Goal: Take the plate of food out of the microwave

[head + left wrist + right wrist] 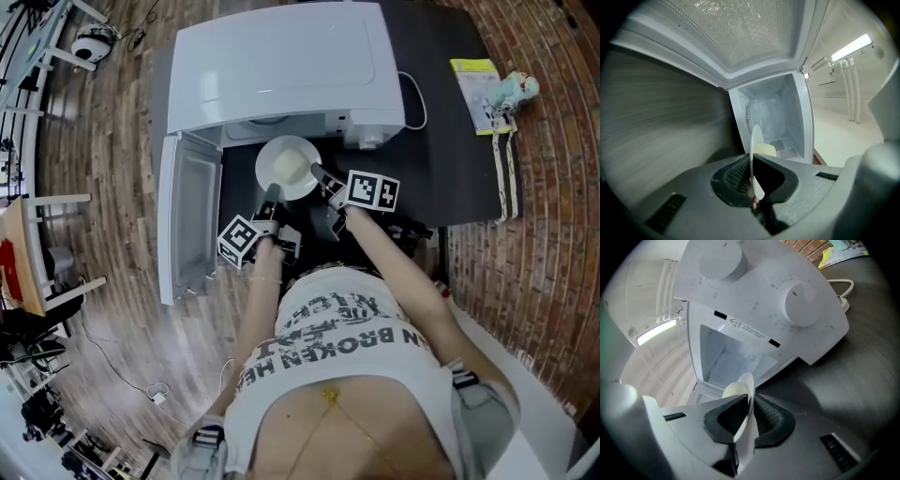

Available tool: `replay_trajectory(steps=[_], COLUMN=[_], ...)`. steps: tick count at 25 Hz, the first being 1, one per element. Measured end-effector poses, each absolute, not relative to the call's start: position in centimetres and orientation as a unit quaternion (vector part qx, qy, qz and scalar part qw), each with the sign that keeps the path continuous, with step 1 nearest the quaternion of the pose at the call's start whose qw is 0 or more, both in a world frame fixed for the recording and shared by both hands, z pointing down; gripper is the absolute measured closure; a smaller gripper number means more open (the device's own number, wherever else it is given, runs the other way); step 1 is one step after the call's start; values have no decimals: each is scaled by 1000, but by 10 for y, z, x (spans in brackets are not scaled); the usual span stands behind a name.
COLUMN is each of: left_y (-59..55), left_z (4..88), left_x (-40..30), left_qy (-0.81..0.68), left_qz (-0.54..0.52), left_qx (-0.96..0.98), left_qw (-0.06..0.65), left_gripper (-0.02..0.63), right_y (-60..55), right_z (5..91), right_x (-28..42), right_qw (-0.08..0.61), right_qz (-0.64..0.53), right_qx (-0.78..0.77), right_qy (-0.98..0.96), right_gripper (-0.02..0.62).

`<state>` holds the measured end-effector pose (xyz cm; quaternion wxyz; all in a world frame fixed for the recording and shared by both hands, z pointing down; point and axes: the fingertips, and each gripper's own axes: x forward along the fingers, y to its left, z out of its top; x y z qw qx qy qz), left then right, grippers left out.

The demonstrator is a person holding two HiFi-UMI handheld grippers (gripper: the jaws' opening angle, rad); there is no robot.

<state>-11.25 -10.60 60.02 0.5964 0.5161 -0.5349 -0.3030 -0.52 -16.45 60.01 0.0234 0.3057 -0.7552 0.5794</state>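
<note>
A white plate (289, 167) with a pale yellow block of food (291, 166) hangs just in front of the open white microwave (281, 66). My left gripper (273, 195) is shut on the plate's near left rim. On the right rim my right gripper (319, 174) is shut too. In the left gripper view the plate (754, 154) stands edge-on between the pads (733, 180), with the food (765, 150) and the empty cavity (776, 117) behind it. The right gripper view shows the plate (749, 394) and food (733, 391) clamped, outside the cavity (731, 355).
The microwave door (187, 220) hangs open to the left. Two knobs (799, 305) sit on the control panel. A white cable (417, 103) lies on the dark table (450, 141), beside a yellow booklet (478, 89) and a teal toy (516, 89).
</note>
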Motion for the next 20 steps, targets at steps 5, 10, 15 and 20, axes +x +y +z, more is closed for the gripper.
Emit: replay_trajectory(steps=[5, 10, 15, 20], left_y=[-83, -59, -34, -10], left_z=[596, 592, 593, 594], left_x=[-126, -134, -137, -137], left_qy=[-530, -519, -509, -496], left_qz=[-294, -294, -284, -279], left_qx=[528, 533, 541, 548], left_qw=[595, 600, 605, 613], left_gripper=[591, 591, 591, 591], right_y=[-138, -113, -83, -56], right_z=[597, 591, 591, 591], right_x=[-17, -24, -25, -24], right_qw=[10, 6, -4, -11], right_qz=[579, 573, 568, 563], right_qx=[315, 328, 347, 362], right_qy=[-751, -751, -747, -743], right_gripper=[557, 557, 556, 557])
